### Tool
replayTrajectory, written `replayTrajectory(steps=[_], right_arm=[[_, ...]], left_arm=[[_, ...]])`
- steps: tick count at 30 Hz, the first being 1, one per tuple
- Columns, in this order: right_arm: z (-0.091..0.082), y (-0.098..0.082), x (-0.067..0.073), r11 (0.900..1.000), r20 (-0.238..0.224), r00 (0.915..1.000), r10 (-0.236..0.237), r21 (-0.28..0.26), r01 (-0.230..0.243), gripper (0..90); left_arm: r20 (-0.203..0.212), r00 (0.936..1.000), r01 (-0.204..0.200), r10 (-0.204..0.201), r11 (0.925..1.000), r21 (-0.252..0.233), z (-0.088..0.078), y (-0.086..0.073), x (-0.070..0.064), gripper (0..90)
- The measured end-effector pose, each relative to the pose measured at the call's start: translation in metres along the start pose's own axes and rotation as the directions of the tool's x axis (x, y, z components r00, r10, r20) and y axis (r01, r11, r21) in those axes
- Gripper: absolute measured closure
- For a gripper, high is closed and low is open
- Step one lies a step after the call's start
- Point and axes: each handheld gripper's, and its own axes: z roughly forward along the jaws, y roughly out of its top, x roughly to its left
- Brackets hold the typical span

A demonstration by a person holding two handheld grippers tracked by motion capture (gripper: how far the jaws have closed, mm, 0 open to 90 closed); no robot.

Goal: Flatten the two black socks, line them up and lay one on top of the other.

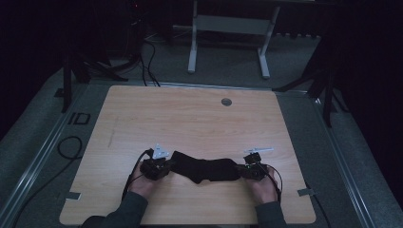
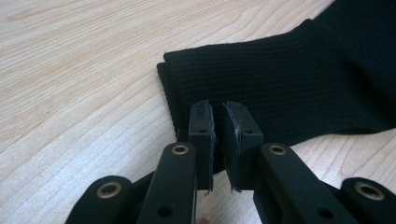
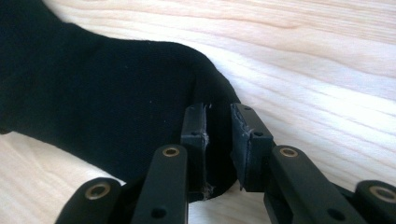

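Note:
A black sock (image 1: 206, 170) lies stretched left to right on the wooden table (image 1: 190, 118) near its front edge. My left gripper (image 1: 164, 166) is at the sock's left end. In the left gripper view its jaws (image 2: 218, 109) stand almost together, pinching the edge of the ribbed cuff (image 2: 289, 79). My right gripper (image 1: 246, 170) is at the sock's right end. In the right gripper view it (image 3: 219, 112) is shut on the rounded toe end (image 3: 93, 93), where the fabric bunches up between the pads. A hand holds each gripper from below.
A round grey cable port (image 1: 226, 101) sits in the table near its far edge. Beyond the table stands a white desk frame (image 1: 228, 28) on grey floor. Black stand legs (image 1: 71, 76) and cables flank the table, and tape strips mark the floor at both front corners.

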Motion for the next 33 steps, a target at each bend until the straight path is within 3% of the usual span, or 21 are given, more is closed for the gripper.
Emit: replayTrajectory(steps=[6, 7, 11, 17, 20, 21, 24, 33], right_arm=[[0.002, 0.001, 0.01, 0.999, -0.023, 0.9994, -0.025, 0.02, 0.025, 70.7], [0.002, 0.001, 0.012, 0.999, -0.035, 0.9988, -0.036, 0.021, 0.037, 67.1], [0.0, 0.002, 0.014, 0.999, -0.038, 0.9983, -0.045, 0.013, 0.045, 57.7], [-0.014, 0.006, 0.013, 0.997, -0.084, 0.9955, -0.044, -0.064, 0.039, 48.6], [-0.019, 0.007, 0.008, 0.994, -0.172, 0.9851, -0.001, -0.105, -0.017, 47.4], [-0.021, 0.007, 0.006, 0.992, -0.179, 0.9838, 0.01, -0.122, -0.032, 47.3], [-0.023, 0.007, 0.003, 0.99, -0.169, 0.9855, 0.017, -0.134, -0.04, 47.3], [-0.027, 0.006, -0.005, 0.988, -0.129, 0.9912, 0.031, -0.148, -0.05, 47.2]], left_arm=[[-0.024, 0.9997, 0.005, -0.004, 1.0, 0.002, -0.001, 0.0, 0.004, 81.6], [-0.057, 0.9983, -0.005, 0.005, 1.0, 0.001, -0.002, 0.0, 0.004, 81.6], [-0.068, 0.9977, -0.003, 0.003, 1.0, -0.002, -0.004, 0.0, 0.005, 80.9], [-0.02, 0.9993, 0.031, -0.031, 0.9991, -0.027, -0.007, 0.0, 0.008, 70.2], [0.008, 0.9985, 0.055, -0.055, 0.9971, -0.052, -0.009, 0.001, 0.01, 66.3], [0.018, 0.998, 0.061, -0.06, 0.9961, -0.063, -0.011, 0.001, 0.012, 62.8], [0.029, 0.9962, 0.084, -0.082, 0.9926, -0.087, -0.014, 0.001, 0.015, 60.1], [0.003, 0.9916, 0.129, -0.13, 0.9848, -0.116, -0.022, 0.0, 0.026, 58.3]])
